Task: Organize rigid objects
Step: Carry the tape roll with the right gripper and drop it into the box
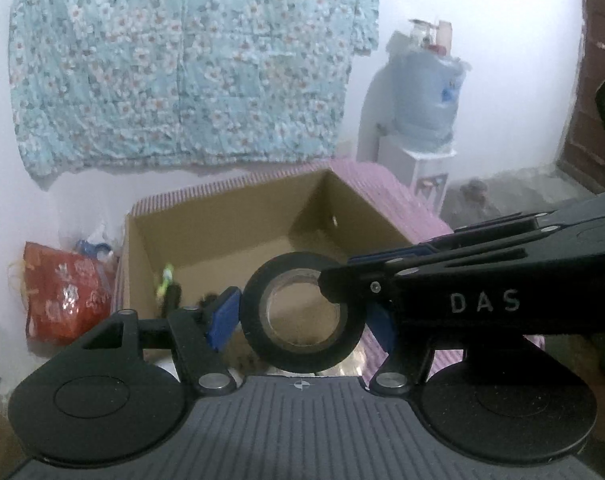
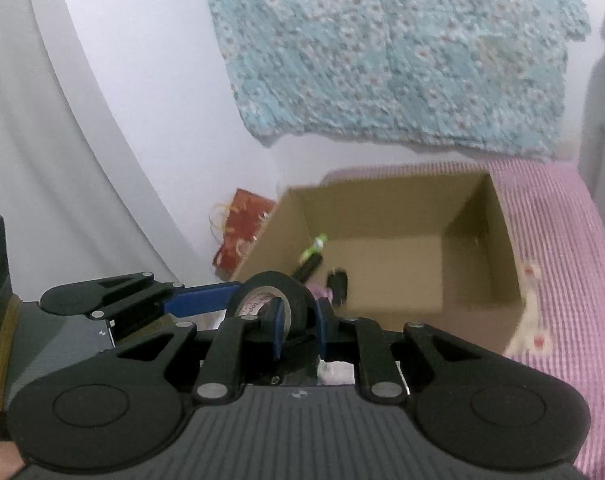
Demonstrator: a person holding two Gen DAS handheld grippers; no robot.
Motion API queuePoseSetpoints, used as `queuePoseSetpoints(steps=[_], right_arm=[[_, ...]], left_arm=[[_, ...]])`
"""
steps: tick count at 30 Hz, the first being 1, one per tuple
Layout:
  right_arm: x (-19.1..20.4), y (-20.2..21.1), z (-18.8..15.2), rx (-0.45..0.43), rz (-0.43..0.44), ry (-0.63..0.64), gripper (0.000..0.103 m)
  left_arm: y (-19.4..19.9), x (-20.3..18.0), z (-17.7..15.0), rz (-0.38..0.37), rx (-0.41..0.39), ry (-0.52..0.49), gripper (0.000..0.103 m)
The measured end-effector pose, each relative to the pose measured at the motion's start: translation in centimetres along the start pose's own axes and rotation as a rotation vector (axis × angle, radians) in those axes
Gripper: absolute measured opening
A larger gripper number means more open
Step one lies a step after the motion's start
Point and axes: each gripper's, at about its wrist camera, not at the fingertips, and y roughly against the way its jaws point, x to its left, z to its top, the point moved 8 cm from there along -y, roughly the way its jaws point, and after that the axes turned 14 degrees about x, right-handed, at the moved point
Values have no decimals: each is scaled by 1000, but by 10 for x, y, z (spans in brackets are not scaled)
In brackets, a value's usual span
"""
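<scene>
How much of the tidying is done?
Partly done. The box already holds a black and green thing and another small dark thing. In hand: the tape roll, with the right gripper shut on its wall and the left gripper open around it. Left: drop the tape into the box.

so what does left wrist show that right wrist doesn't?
Only the left wrist view: a water dispenser with its blue bottle, a brown door, and the black tape roll face-on with its hole visible, between the left tongs.
Only the right wrist view: the right tongs shut across the roll's wall, one finger through the hole.
Both: cardboard box on the pink striped cloth, floral fabric on the wall, red bag.
</scene>
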Motion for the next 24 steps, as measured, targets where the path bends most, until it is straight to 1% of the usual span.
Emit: queuePoseSetpoints(steps=[3,4,5,6,9,12,15,17,20,24], right_arm=[[-5,-12,33,16,31,5,18],[-8,-19,47,30,46,1,18],[-9,-23,57,45,61,-3,18],[-11,-30,67,64,77,-13,18],[-19,-57,100,136,128,-51,18],[-31,-93,124,211,153,-91,18],[-44,-133,139,294,169,-131,18],[-54,-159,142,347,186,-164,18],[-69,-191,142,406,208,-209,18],[-83,-224,139,448,219,-239,18]], left_arm=[[-14,18,28,-25,31,30,67],[-22,27,40,-33,52,41,67],[-26,33,44,-34,68,43,67],[-36,42,55,-36,98,47,67],[-59,63,72,-39,183,65,67],[-95,83,87,-30,294,98,67],[-129,97,90,4,391,120,67],[-147,105,87,12,445,158,67],[-175,120,78,-5,522,250,67],[-205,135,66,-12,587,357,67]])
